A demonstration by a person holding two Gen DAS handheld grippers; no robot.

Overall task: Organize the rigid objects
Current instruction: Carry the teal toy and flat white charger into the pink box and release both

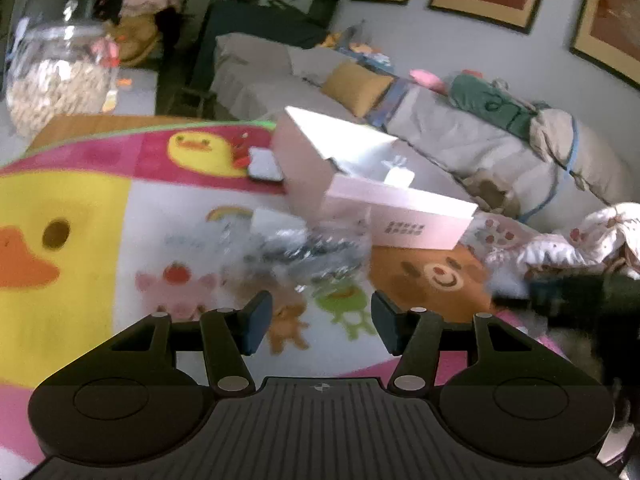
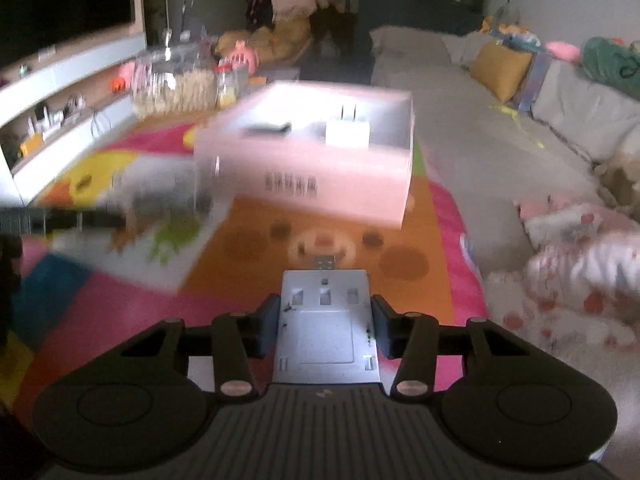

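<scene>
A pink open box (image 1: 384, 216) (image 2: 320, 160) stands on the cartoon play mat (image 1: 80, 208) (image 2: 256, 248). A white charger plug (image 1: 398, 176) (image 2: 347, 132) sits inside it, with a dark flat item (image 2: 267, 128) beside it. My right gripper (image 2: 325, 326) is shut on a flat silver-grey USB hub (image 2: 325, 332), held above the mat in front of the box. My left gripper (image 1: 320, 322) is open and empty, just short of a crumpled clear plastic bag (image 1: 308, 252). A small grey-white device (image 1: 264, 164) lies behind the box.
A glass jar of snacks (image 1: 56, 80) (image 2: 176, 80) stands at the mat's far left. A grey covered sofa (image 1: 500, 140) (image 2: 460, 128) runs along the right. Floral bedding (image 1: 580, 240) (image 2: 580, 272) lies by the mat's right edge. A white shelf (image 2: 60, 92) lines the left wall.
</scene>
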